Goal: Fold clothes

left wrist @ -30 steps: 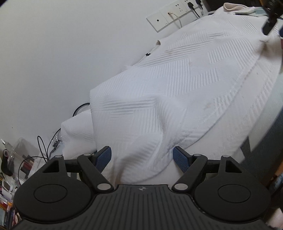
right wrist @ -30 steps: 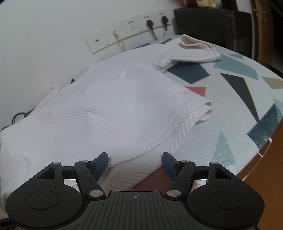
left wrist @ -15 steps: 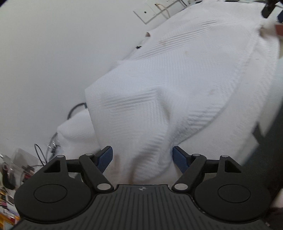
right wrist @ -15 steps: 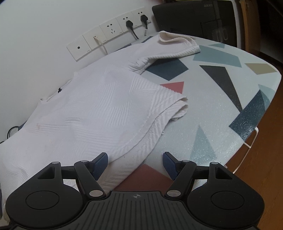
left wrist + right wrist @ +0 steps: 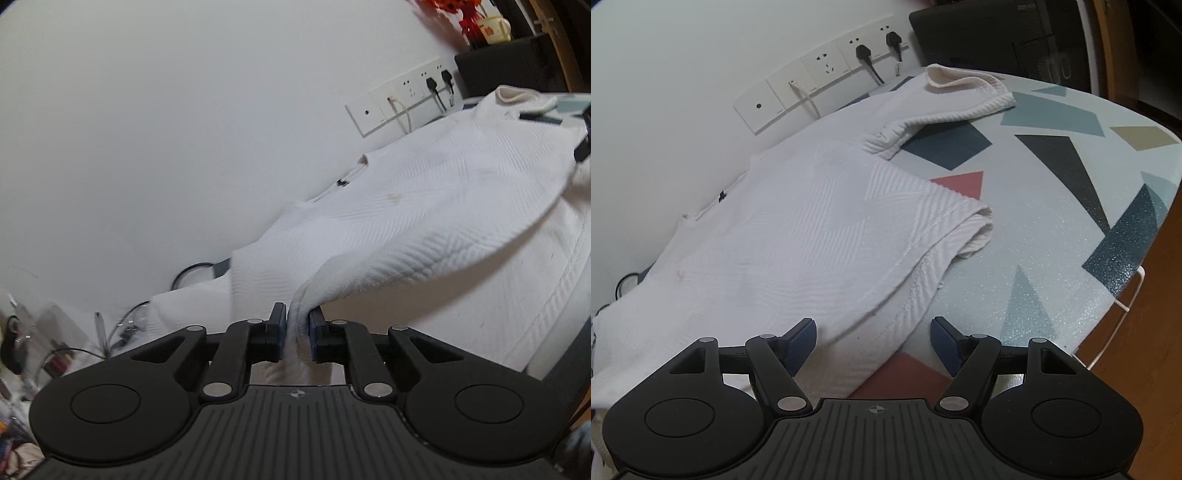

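A white textured shirt (image 5: 812, 236) lies spread over a table (image 5: 1052, 236) with coloured geometric shapes, one sleeve (image 5: 960, 99) reaching toward the far side. In the left wrist view my left gripper (image 5: 297, 323) is closing and pinches a bunched fold of the shirt's (image 5: 424, 206) near edge between its blue pads, lifting it so the cloth tents up. My right gripper (image 5: 873, 332) stands open just above the shirt's hem at the near table edge; cloth lies below and between its fingers, untouched by the pads.
A white wall with a row of sockets (image 5: 820, 81) and plugged cables runs behind the table. A dark box (image 5: 997, 33) stands at the far end. Cables and clutter (image 5: 55, 332) lie low on the left. The table's right edge (image 5: 1145, 251) drops to a wooden floor.
My left gripper has shut on the shirt's near edge and risen, pulling the cloth up. The right gripper has stayed open, its view shifted only slightly.
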`<state>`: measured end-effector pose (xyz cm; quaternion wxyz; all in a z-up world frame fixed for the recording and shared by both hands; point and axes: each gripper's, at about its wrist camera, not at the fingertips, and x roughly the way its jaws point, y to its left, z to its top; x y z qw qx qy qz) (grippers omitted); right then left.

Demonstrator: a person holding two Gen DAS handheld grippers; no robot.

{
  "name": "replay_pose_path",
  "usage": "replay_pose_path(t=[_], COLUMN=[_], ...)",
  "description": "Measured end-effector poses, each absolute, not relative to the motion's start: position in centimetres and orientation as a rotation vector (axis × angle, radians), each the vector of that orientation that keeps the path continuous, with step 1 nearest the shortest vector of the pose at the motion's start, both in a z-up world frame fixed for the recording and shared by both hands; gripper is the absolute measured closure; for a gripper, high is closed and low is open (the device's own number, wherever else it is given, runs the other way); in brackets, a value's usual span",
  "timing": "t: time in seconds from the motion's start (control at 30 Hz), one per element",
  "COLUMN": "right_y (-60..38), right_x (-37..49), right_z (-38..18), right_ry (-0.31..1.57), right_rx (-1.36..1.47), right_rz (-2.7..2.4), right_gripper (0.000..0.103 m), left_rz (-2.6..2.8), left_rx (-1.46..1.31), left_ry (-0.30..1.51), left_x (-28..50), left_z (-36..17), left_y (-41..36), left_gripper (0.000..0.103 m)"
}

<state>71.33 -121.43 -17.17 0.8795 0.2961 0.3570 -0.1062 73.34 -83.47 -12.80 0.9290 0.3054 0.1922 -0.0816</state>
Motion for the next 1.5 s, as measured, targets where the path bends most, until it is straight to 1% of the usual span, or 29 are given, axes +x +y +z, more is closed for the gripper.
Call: replay_pose_path(t=[0.07, 0.23, 0.43, 0.67, 0.73, 0.77, 0.8, 0.87, 0.93, 0.97, 1.03, 1.07, 1.1, 1.13, 1.17, 1.2, 1.27, 1.4, 1.43, 1.5], right_y=[-121.5, -122.2, -124.0, -127.5, -128.4, -128.9, -129.2, -129.7, -130.1, -130.3, -130.7, -130.9, -131.2, -131.4, -131.7, -132.0, -132.5, -131.0, -130.5, -130.2], right_x=[71.6, 71.8, 71.3, 71.3, 71.3, 71.2, 71.2, 71.1, 71.7, 71.9, 72.5, 72.8, 73.2, 73.6, 74.0, 74.4, 74.8, 73.4, 72.8, 71.7], right_z=[-17.2, -17.3, -17.6, -17.9, -18.6, -19.0, -19.4, -20.0, -20.4, -20.5, -20.9, -21.2, -21.7, -22.1, -22.3, -22.0, -19.8, -9.8, -8.2, -7.1], right_ry=[0.74, 0.729, 0.687, 0.582, 0.574, 0.567, 0.557, 0.533, 0.516, 0.508, 0.491, 0.485, 0.485, 0.49, 0.505, 0.509, 0.468, 0.188, 0.138, 0.116], right_rx=[0.62, 0.637, 0.678, 0.882, 1.002, 1.069, 1.14, 1.244, 1.268, 1.28, 1.304, 1.32, 1.341, 1.363, 1.383, 1.383, 1.302, 0.845, 0.765, 0.74], right_rz=[-0.222, -0.222, -0.237, -0.244, -0.214, -0.197, -0.178, -0.151, -0.142, -0.138, -0.129, -0.127, -0.129, -0.138, -0.161, -0.181, -0.205, -0.148, -0.122, -0.099], right_gripper=[0.037, 0.037, 0.039, 0.04, 0.045, 0.052, 0.054, 0.054, 0.054, 0.054, 0.054, 0.057, 0.069, 0.08, 0.094, 0.095, 0.096, 0.096, 0.096, 0.096], left_rz=[-0.155, -0.16, -0.169, -0.134, -0.14, -0.144, -0.15, -0.161, -0.173, -0.193, -0.213, -0.214, -0.216, -0.217, -0.225, -0.233, -0.232, -0.247, -0.247, -0.237], left_rx=[0.624, 0.569, 0.563, 0.554, 0.573, 0.586, 0.589, 0.593, 0.597, 0.589, 0.626, 0.669, 0.717, 0.765, 0.791, 0.792, 0.74, 0.57, 0.555, 0.571], left_ry=[0.42, 0.486, 0.513, 0.584, 0.604, 0.611, 0.63, 0.67, 0.71, 0.758, 0.79, 0.765, 0.751, 0.737, 0.735, 0.743, 0.768, 0.83, 0.834, 0.816], left_x=[73.2, 72.6, 72.4, 72.8, 72.4, 72.1, 72.0, 71.8, 71.5, 71.6, 71.2, 70.8, 70.5, 70.1, 70.1, 70.2, 70.7, 71.8, 71.9, 71.4], left_z=[-12.8, -12.9, -12.4, -12.6, -13.1, -13.3, -13.6, -14.1, -14.7, -15.2, -16.1, -16.3, -16.6, -16.9, -17.0, -17.0, -16.6, -15.6, -15.5, -15.8], left_y=[-82.8, -81.8, -81.8, -80.9, -81.0, -81.0, -81.1, -81.1, -81.2, -81.2, -81.5, -81.8, -82.3, -82.8, -83.0, -83.0, -82.7, -81.8, -81.8, -82.2], left_gripper=[0.084, 0.086, 0.087, 0.087, 0.087, 0.087, 0.087, 0.087, 0.087, 0.086, 0.084, 0.079, 0.08, 0.08, 0.083, 0.085, 0.085, 0.084, 0.084, 0.084])
